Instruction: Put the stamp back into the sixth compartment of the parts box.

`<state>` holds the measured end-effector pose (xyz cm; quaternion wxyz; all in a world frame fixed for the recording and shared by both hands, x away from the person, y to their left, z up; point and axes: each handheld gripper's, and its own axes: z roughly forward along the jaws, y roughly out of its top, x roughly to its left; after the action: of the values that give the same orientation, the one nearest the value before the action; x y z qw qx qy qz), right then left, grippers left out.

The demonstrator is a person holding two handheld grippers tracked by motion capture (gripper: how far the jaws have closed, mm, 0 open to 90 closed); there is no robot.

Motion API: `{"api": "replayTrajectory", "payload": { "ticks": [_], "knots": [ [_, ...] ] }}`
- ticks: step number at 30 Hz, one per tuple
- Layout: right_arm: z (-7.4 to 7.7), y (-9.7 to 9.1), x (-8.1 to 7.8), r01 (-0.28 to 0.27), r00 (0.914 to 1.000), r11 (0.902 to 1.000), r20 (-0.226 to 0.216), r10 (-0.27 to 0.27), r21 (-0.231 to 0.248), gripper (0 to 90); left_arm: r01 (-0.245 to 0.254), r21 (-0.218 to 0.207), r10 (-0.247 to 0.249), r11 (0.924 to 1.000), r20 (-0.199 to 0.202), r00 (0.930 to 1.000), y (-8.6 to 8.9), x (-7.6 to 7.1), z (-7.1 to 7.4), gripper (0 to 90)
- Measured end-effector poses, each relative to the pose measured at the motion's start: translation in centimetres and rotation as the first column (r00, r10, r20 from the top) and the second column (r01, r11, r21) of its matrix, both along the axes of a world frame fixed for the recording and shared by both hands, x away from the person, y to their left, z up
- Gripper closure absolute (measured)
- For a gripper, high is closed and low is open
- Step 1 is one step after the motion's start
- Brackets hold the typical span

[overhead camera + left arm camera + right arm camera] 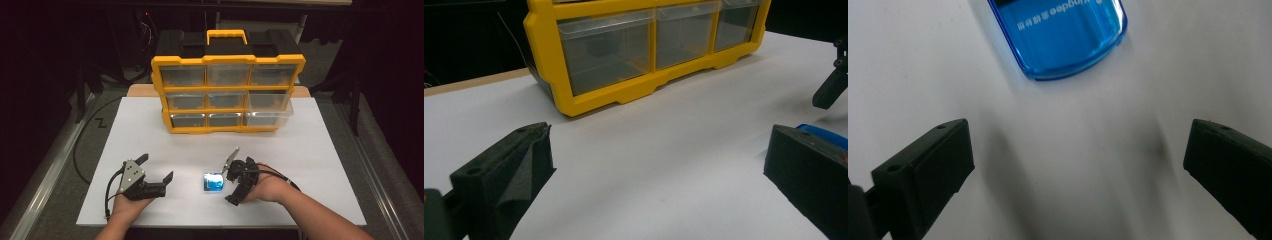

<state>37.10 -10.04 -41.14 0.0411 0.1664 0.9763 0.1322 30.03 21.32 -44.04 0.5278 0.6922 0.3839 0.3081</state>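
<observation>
Item: small flat blue translucent plastic case, lying on the white counter between my two hand-held grippers. Nearer: right hand-held gripper, released, jaws spread wide, case just ahead. Long axis: roughly along its reach. Left hand-held gripper: released, empty.

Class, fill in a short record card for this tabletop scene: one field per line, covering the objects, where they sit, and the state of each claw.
Surface: white table
Far object: yellow drawer organiser, nine clear drawers, black top, yellow handle
Drawer state: bottom right drawer pulled out
Near object: blue translucent case, flat on the table, white lettering on it
Left claw: open, holding nothing, left of the case
Right claw: open, just right of the case, not gripping it
</observation>
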Motion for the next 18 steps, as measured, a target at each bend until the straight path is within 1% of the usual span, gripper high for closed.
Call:
{"api": "replayTrajectory", "payload": {
  "ticks": [1, 2, 6, 7, 8, 9, 11, 18],
  "knots": [
    [0.0, 0.2, 0.0, -0.004, 1.0000, 1.0000, -0.001, 0.004, -0.006, 1.1, 0.000, 0.000, 0.000, 1.0000, 0.000, 1.0000, 0.0, 0.0, 0.0, 0.4],
    [0.0, 0.4, 0.0, -0.018, 0.9998, 0.9998, 0.001, 0.018, -0.001, 1.1, 0.000, -0.001, 0.000, 1.0000, 0.000, 1.0000, 0.0, 0.0, 0.0, 0.4],
    [-0.1, 1.0, 0.0, -0.032, 0.9995, 0.9995, -0.002, 0.032, 0.002, 1.4, 0.001, 0.000, -0.001, 1.0000, -0.001, 1.0000, 0.0, 0.0, 0.0, 0.4],
    [-0.1, 1.1, 0.0, -0.044, 0.9990, 0.9990, 0.000, 0.044, 0.005, 1.7, 0.001, 0.001, -0.001, 1.0000, -0.001, 1.0000, 0.0, 0.0, 0.0, 0.4],
    [-0.1, 1.3, 0.0, -0.042, 0.9991, 0.9991, -0.006, 0.042, 0.000, 2.1, 0.002, 0.000, -0.002, 1.0000, -0.001, 1.0000, 0.0, 0.0, 0.0, 0.4],
    [-0.1, 1.6, 0.0, -0.056, 0.9984, 0.9984, -0.006, 0.056, 0.009, 3.0, 0.002, 0.001, -0.002, 1.0000, -0.001, 1.0000, 0.0, 0.0, 0.0, 0.4],
    [-0.1, 1.9, 0.0, -0.067, 0.9978, 0.9978, -0.004, 0.067, 0.005, 3.3, 0.003, 0.001, -0.003, 1.0000, 0.000, 1.0000, 0.0, 0.0, 0.0, 0.4],
    [-0.2, 2.6, 0.3, -0.084, 0.9965, 0.9965, -0.005, 0.084, 0.001, 4.7, 0.004, 0.000, -0.004, 1.0000, 0.001, 1.0000, 0.0, 0.1, 0.0, 0.4]
  ]
}}
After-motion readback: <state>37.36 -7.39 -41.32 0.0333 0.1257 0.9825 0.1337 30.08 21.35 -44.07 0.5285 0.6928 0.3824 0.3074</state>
